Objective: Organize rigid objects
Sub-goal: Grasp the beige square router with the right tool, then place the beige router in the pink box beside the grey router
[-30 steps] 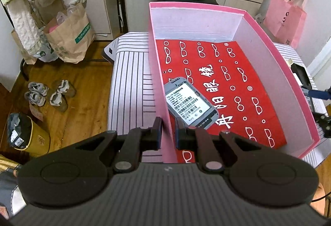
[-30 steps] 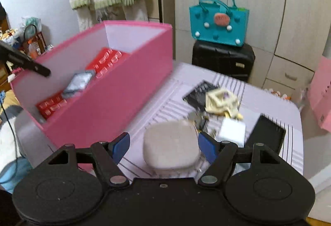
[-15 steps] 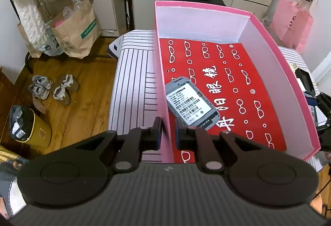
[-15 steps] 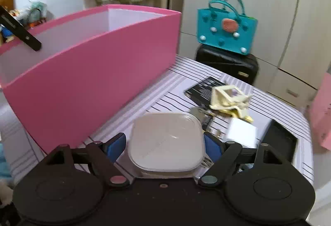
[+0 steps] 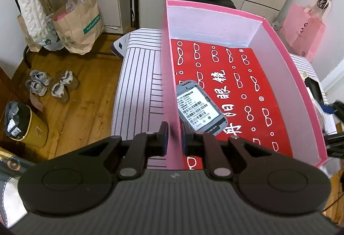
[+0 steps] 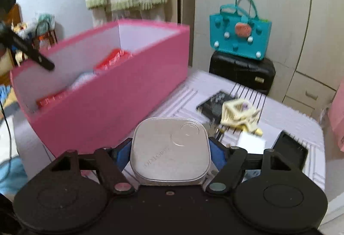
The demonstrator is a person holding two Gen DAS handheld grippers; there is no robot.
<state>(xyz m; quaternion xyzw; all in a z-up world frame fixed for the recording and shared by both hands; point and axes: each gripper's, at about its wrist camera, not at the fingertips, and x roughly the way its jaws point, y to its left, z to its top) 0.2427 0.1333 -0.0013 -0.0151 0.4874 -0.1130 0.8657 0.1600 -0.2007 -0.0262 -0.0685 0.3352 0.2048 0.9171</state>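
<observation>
My left gripper [image 5: 173, 138] is shut on the near-left wall of the pink box [image 5: 296, 93]. The box has a red printed liner, and a grey phone-like device [image 5: 200, 110] lies label up in it. My right gripper [image 6: 171, 150] is shut on a silver square case [image 6: 171, 149] with rounded corners and holds it above the striped table, right of the pink box [image 6: 111, 101]. The left gripper's finger shows as a dark bar [image 6: 32, 54] at the box's far wall.
On the striped table [image 6: 279, 110] right of the box lie a black booklet [image 6: 215, 103], a cream clip [image 6: 240, 114], a white block [image 6: 252, 141] and a black phone [image 6: 290, 151]. A teal bag [image 6: 240, 37] sits on a black case behind.
My right gripper has closed on the silver case and lifted it, so the inside of the box shows again. The left gripper keeps its hold on the box wall.
</observation>
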